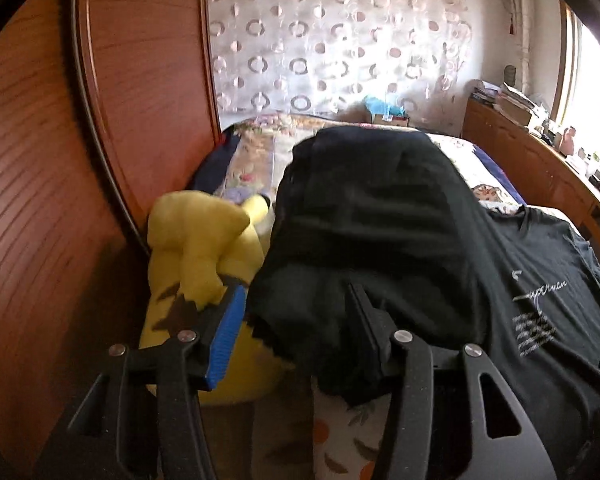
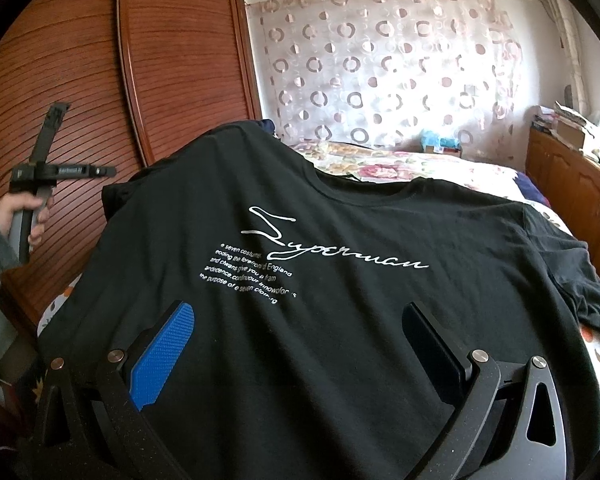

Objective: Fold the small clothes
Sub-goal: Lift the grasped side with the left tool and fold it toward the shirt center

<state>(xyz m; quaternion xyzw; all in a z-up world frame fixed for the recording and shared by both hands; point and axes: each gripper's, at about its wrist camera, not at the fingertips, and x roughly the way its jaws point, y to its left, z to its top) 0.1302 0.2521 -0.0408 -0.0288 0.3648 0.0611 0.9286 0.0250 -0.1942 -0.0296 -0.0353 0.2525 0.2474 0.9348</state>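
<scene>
A black T-shirt (image 2: 340, 280) with white script print lies face up, spread over the flowered bed. My right gripper (image 2: 300, 344) is open just above its lower part, fingers apart over the cloth. In the left wrist view the shirt's left side (image 1: 372, 216) is raised in a bulging fold in front of my left gripper (image 1: 296, 312), which is open; cloth hangs between and over its fingers, the right finger partly hidden. The left gripper also shows held in a hand (image 2: 40, 184) at the left of the right wrist view.
A yellow plush toy (image 1: 204, 248) lies at the bed's left edge against the wooden wardrobe door (image 1: 60, 160). A patterned curtain (image 2: 380, 68) hangs behind the bed. A wooden cabinet (image 2: 572, 184) with clutter stands to the right.
</scene>
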